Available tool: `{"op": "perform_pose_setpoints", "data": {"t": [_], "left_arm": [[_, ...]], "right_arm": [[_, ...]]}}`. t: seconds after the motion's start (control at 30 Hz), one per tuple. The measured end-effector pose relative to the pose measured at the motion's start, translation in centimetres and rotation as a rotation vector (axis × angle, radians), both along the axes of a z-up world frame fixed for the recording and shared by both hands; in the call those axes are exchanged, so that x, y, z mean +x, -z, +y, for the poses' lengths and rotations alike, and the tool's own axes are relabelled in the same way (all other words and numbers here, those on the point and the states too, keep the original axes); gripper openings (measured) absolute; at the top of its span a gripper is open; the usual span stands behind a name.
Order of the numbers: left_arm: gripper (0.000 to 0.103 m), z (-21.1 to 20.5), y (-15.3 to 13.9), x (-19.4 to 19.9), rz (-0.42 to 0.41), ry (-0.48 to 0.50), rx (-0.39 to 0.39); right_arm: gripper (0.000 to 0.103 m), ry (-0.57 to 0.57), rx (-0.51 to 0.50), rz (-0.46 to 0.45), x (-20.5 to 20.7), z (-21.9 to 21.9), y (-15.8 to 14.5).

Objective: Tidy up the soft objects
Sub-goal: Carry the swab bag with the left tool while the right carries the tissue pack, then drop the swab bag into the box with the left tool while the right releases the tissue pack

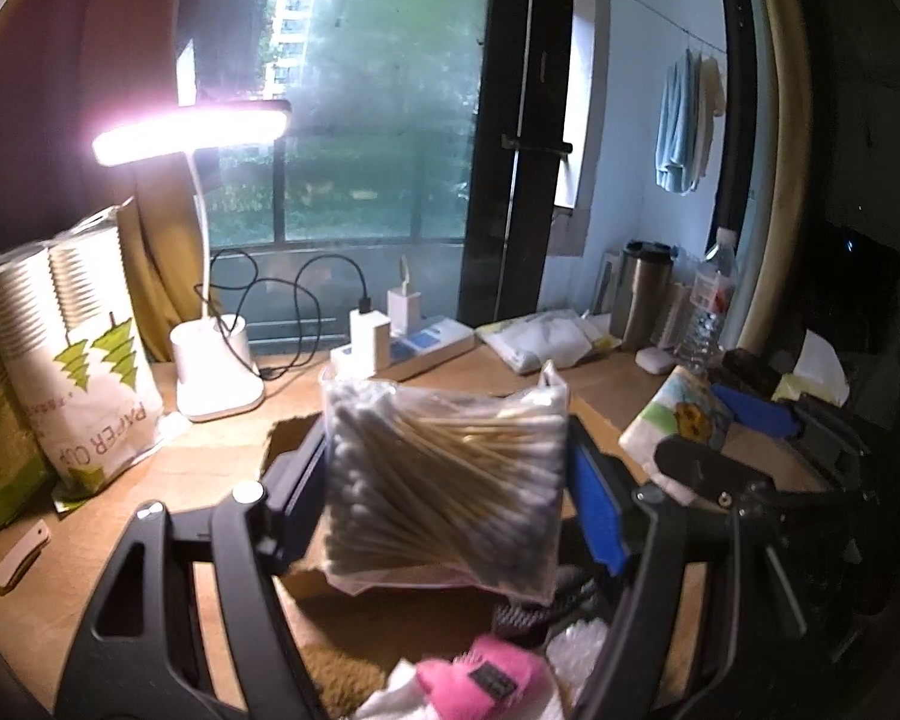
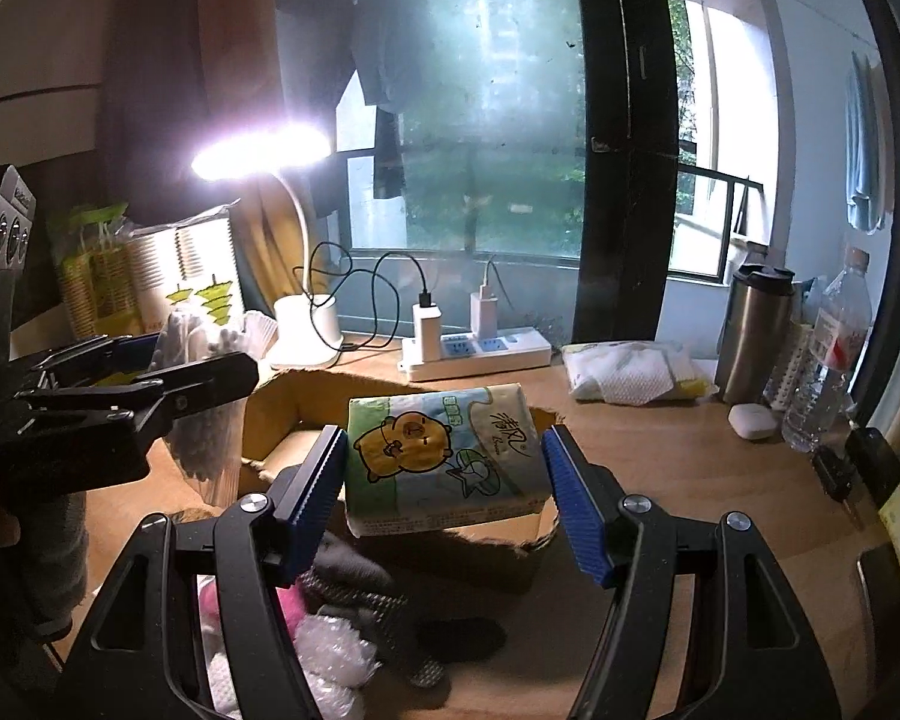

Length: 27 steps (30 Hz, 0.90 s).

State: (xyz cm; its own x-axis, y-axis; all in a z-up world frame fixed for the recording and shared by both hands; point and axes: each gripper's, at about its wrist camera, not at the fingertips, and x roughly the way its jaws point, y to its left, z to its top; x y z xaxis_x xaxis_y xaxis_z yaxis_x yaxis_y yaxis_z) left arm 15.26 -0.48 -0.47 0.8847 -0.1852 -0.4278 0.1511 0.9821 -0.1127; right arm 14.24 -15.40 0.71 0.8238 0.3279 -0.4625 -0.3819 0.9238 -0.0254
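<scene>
My left gripper is shut on a clear bag of cotton swabs and holds it above an open cardboard box. My right gripper is shut on a tissue pack with a bear print, also held over the box; the pack shows at the right of the left wrist view. The left gripper and its bag show at the left of the right wrist view. Below lie a pink soft item, bubble wrap and a dark glove.
A lit desk lamp and a bag of paper cups stand at the left. A power strip with chargers lies by the window. A steel tumbler, water bottle and white cloths are at the right.
</scene>
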Motion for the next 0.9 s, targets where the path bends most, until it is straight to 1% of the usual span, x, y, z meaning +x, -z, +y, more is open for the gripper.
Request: {"op": "perform_pose_setpoints", "data": {"t": [0.2, 0.4, 0.63, 0.73, 0.9], "left_arm": [[0.072, -0.6, 0.6, 1.6, 0.017, -0.010, -0.016], [0.072, -0.9, 1.7, 3.3, 0.036, -0.019, -0.004], [0.072, -0.9, 4.0, 5.6, 0.080, -0.026, -0.016], [0.073, -0.8, 4.9, 6.4, 0.106, -0.031, -0.033], [0.073, -0.8, 5.8, 7.1, 0.143, -0.017, -0.050]], "right_arm": [[0.070, 0.018, 0.014, -0.003, 1.0, -0.3, -0.1], [0.070, 0.037, 0.014, 0.003, 2.2, -0.4, 0.4], [0.070, 0.062, 0.026, 0.044, 3.9, -0.8, 1.8], [0.070, 0.075, 0.034, 0.066, 4.4, -1.0, 2.6], [0.070, 0.082, 0.060, 0.102, 5.0, -1.4, 3.6]]}}
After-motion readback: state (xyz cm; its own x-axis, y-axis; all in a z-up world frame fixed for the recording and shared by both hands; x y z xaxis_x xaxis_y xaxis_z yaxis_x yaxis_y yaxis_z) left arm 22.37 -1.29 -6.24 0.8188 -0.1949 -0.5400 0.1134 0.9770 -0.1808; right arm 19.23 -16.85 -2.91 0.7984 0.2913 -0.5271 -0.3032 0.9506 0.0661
